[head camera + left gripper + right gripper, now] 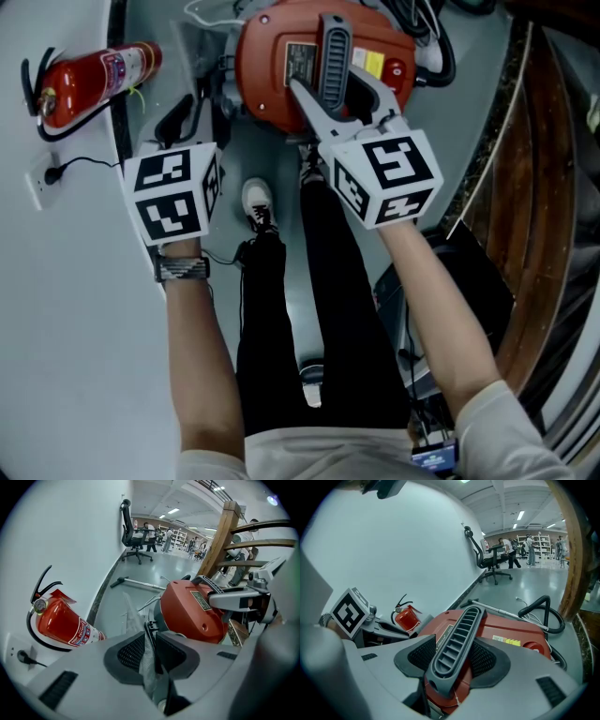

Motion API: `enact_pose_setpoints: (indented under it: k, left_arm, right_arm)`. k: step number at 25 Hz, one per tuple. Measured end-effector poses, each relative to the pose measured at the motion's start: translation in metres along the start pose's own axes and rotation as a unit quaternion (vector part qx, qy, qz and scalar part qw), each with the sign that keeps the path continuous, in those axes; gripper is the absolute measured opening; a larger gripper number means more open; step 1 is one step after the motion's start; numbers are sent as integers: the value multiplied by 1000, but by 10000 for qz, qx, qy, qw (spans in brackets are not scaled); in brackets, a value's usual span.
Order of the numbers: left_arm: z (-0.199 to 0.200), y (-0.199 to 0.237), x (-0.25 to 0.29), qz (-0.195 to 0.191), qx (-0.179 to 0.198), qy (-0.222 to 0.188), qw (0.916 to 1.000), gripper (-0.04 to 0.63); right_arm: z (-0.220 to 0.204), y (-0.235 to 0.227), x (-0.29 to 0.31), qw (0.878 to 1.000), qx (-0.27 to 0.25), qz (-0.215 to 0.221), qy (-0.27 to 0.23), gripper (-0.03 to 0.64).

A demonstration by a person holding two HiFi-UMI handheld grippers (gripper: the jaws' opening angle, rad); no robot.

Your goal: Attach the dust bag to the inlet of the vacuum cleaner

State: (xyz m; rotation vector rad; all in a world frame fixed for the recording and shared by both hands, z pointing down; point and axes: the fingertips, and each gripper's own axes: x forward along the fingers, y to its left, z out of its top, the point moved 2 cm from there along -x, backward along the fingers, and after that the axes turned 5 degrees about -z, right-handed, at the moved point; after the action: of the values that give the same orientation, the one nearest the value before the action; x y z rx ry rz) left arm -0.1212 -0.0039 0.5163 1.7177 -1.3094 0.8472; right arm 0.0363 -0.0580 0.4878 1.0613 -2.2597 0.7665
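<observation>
Left gripper (pixel 149 638): jaws partly apart, loose around the dust bag (pixel 131 615) fabric and its black collar (pixel 152 649).
Right gripper (pixel 454 645): clamped across the vacuum cleaner (pixel 187 613) by its ribbed handle (pixel 463 627).
Key relation: the red body lies just ahead and right of the left fingers.
Inlet: cannot make out; probably on that near flank.
Nearer hand: left.

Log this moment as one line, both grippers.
left gripper: open, dust bag fabric between fingers | right gripper: shut on handle of vacuum cleaner
</observation>
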Motion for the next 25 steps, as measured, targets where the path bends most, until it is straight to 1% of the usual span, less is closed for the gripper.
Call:
enact_pose_setpoints:
  k: [6,10,16,19,20,22,25]
  left_arm:
    - [-4,-1,5,-55,-84,86,9999,76]
    - [-8,2,10,40,-16,264,9996,74]
    - [-9,8,12,58,-172,376,9991,23]
    - [-8,8,12,-73,-260,388,9989,20]
    - [-8,8,12,-160,-329,342,9987,20]
    - [-8,7,11,-361,-595,180,9974,20]
    - [-9,6,9,-605,-1000,-73,9931,20]
  right_arm:
    - [0,0,0,10000,-5,7,-7,210]
    - [0,0,0,10000,-2,5,-10,210]
    - [0,0,0,10000,-4,0,-9,210]
    - [0,0,0,10000,-9,-8,-10,210]
    - [0,0,0,10000,-12,-11,-12,210]
    - [0,0,0,10000,-15,-13,-15,210]
    - [0,0,0,10000,-18,-14,-14,210]
